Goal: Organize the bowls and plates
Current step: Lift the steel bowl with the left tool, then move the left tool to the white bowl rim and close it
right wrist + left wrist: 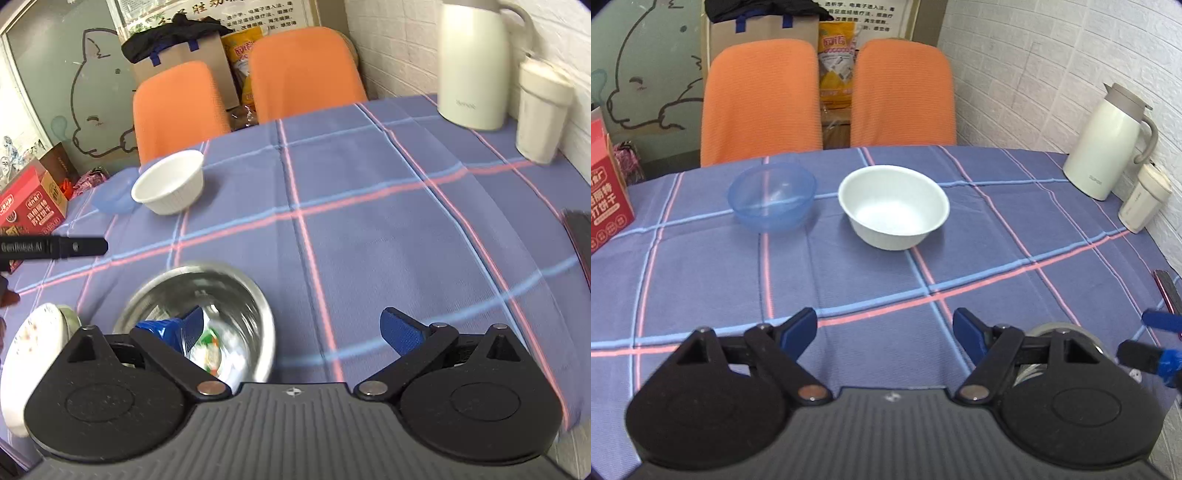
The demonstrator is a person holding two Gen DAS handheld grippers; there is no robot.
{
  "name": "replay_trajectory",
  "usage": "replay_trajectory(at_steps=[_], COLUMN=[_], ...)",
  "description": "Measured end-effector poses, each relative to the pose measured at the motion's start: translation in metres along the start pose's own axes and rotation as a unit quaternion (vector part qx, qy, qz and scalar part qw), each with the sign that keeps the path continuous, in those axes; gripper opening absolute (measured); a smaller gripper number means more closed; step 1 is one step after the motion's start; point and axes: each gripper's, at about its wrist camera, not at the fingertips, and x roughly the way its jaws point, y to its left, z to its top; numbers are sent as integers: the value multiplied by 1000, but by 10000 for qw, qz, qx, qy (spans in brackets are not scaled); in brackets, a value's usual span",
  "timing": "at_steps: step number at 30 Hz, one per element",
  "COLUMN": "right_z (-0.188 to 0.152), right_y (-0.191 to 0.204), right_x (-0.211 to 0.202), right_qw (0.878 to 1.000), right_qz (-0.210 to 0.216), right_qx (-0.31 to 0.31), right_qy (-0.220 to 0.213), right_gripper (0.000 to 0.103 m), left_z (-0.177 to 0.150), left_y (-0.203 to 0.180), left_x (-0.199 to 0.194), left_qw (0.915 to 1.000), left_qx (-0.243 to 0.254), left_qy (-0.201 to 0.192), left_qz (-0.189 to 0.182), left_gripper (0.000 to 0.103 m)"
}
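Note:
A white bowl and a clear blue bowl stand side by side on the plaid tablecloth, well ahead of my open, empty left gripper. In the right wrist view the white bowl sits far left with the blue bowl behind it. A steel bowl lies just under my open right gripper, whose left finger hangs over its inside. A white patterned plate lies at the lower left. The steel bowl's rim peeks out behind my left gripper's right finger.
Two orange chairs stand behind the table. A white thermos jug and a white cup stand by the brick wall at the right. A red box sits at the left edge. The right gripper's fingers show at the right.

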Motion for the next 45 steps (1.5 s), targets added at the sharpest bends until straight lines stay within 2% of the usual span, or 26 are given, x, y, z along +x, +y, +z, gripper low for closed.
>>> replay_trajectory(at_steps=[2, 5, 6, 8, 10, 13, 17, 21, 24, 28, 33, 41, 45], right_z=[7, 19, 23, 31, 39, 54, 79, 102, 109, 109, 105, 108, 108], right_y=[12, 31, 38, 50, 58, 69, 81, 84, 83, 84, 85, 95, 101], right_x=[-2, 1, 6, 25, 39, 51, 72, 101, 120, 145, 163, 184, 192], right_qw=[9988, 9940, 9914, 9853, 9820, 9751, 9703, 9665, 9631, 9574, 9514, 9486, 9463], right_qz=[301, 536, 536, 559, 616, 621, 510, 362, 262, 317, 324, 333, 301], right_qx=[-275, -793, -1073, -1608, -1780, -2127, -2359, -2526, -2648, -2806, -2970, -3033, -3097], right_qy=[-269, -537, -517, -165, 104, 90, 159, 272, 394, 607, 754, 842, 877], right_gripper=[90, 90, 90, 90, 90, 90, 90, 90, 90, 90, 90, 90, 90], left_z=[3, 12, 17, 30, 49, 78, 110, 129, 135, 144, 142, 136, 131], left_y=[6, 12, 14, 16, 19, 22, 27, 27, 30, 36, 40, 38, 35], left_x=[2, 4, 4, 4, 6, 14, 40, 81, 105, 126, 151, 169, 172], left_qw=[10000, 10000, 9999, 9996, 9990, 9984, 9982, 9976, 9965, 9913, 9940, 9938, 9936], left_qx=[-20, 1, 47, 183, 317, 425, 323, 346, 453, 408, 391, 364, 453], left_qy=[8, -8, -38, -145, -267, -373, -297, 29, 181, 324, 490, 639, 622], left_qz=[49, 87, 120, 186, 189, -34, -402, -602, -672, -1206, -891, -832, -828], left_gripper=[75, 75, 75, 75, 75, 75, 75, 75, 75, 75, 75, 75, 71])
